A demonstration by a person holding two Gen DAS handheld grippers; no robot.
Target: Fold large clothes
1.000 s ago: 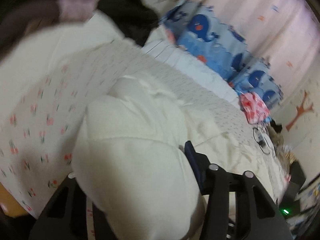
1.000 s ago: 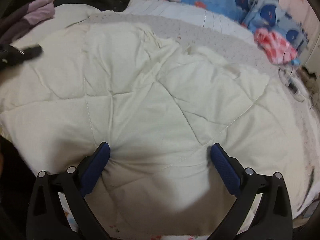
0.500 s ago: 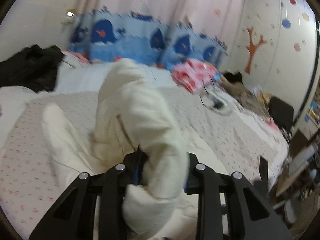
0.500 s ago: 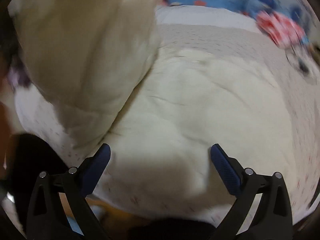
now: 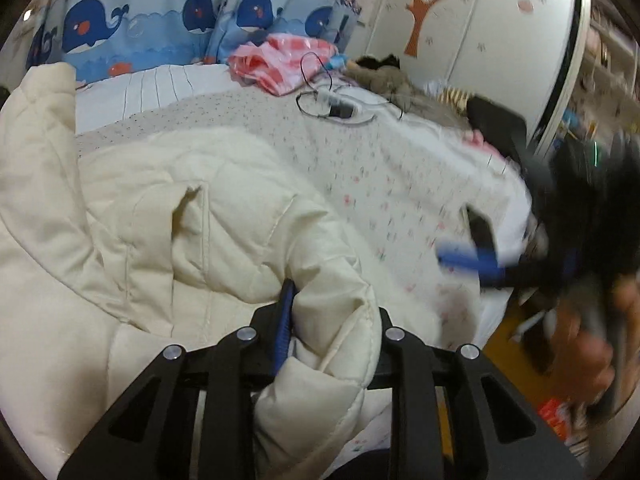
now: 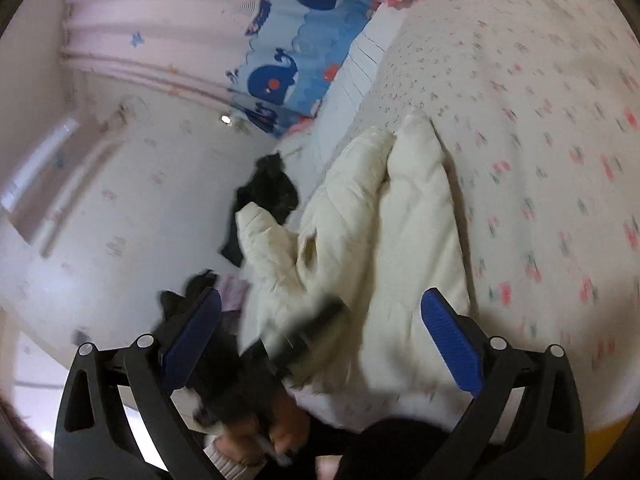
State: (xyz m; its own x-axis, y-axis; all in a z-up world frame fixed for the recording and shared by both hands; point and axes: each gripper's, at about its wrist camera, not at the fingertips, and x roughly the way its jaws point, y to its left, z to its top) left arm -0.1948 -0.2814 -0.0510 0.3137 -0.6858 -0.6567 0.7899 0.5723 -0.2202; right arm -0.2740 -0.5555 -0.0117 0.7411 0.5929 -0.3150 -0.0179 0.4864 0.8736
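A cream quilted puffer jacket (image 5: 168,232) lies bunched on the bed, folded over on itself. My left gripper (image 5: 332,312) is shut on a thick fold of the jacket at its near edge. The jacket also shows in the right wrist view (image 6: 400,232), lying lengthwise on the flowered sheet. My right gripper (image 6: 320,320) is open and empty, held above the jacket's near end. It appears blurred at the right of the left wrist view (image 5: 480,256). The left gripper shows as a dark blur in the right wrist view (image 6: 304,344).
The bed has a flowered sheet (image 5: 392,184). Whale-print pillows (image 5: 132,28) line the headboard. A pink cloth (image 5: 288,60) and a cable with charger (image 5: 336,108) lie at the far side. Dark clothes (image 6: 268,192) lie beyond the jacket. The bed edge and floor (image 5: 516,320) are at the right.
My left gripper has swung the held jacket fold across and down onto the rest of the jacket. My right gripper has lifted off the jacket and turned, still open.
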